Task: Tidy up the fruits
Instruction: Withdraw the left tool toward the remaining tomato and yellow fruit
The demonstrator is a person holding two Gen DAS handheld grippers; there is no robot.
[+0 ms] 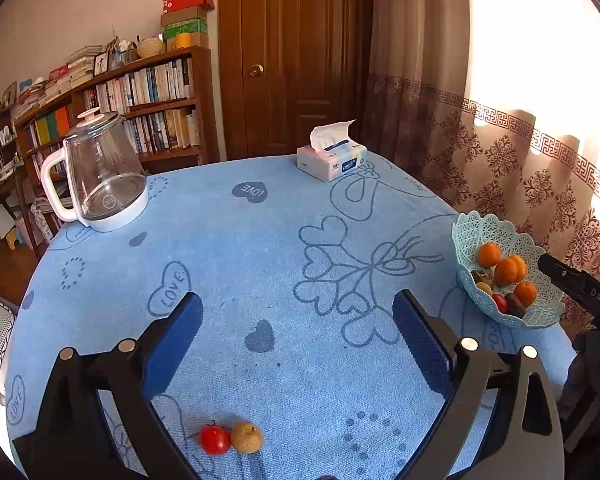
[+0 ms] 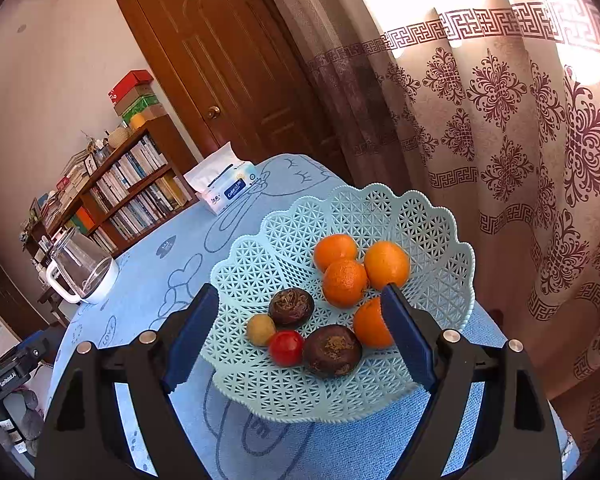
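A pale blue lattice fruit basket (image 2: 432, 236) stands at the table's right edge, also in the left wrist view (image 1: 476, 228). It holds several oranges (image 2: 345, 282), two dark brown fruits (image 2: 332, 350), a small red tomato (image 2: 286, 347) and a small tan fruit (image 2: 261, 330). My right gripper (image 2: 300, 332) is open and empty, hovering just above the basket's near side. On the blue tablecloth near me lie a red tomato (image 1: 215, 439) and a tan fruit (image 1: 247, 437), touching. My left gripper (image 1: 298, 344) is open and empty above the cloth beyond them.
A glass kettle (image 1: 100, 176) with a white handle stands at the table's far left. A tissue pack (image 1: 332, 160) sits at the far edge. A patterned curtain (image 2: 500, 120) hangs close behind the basket. A bookshelf (image 1: 140, 100) and a door (image 1: 296, 60) stand beyond.
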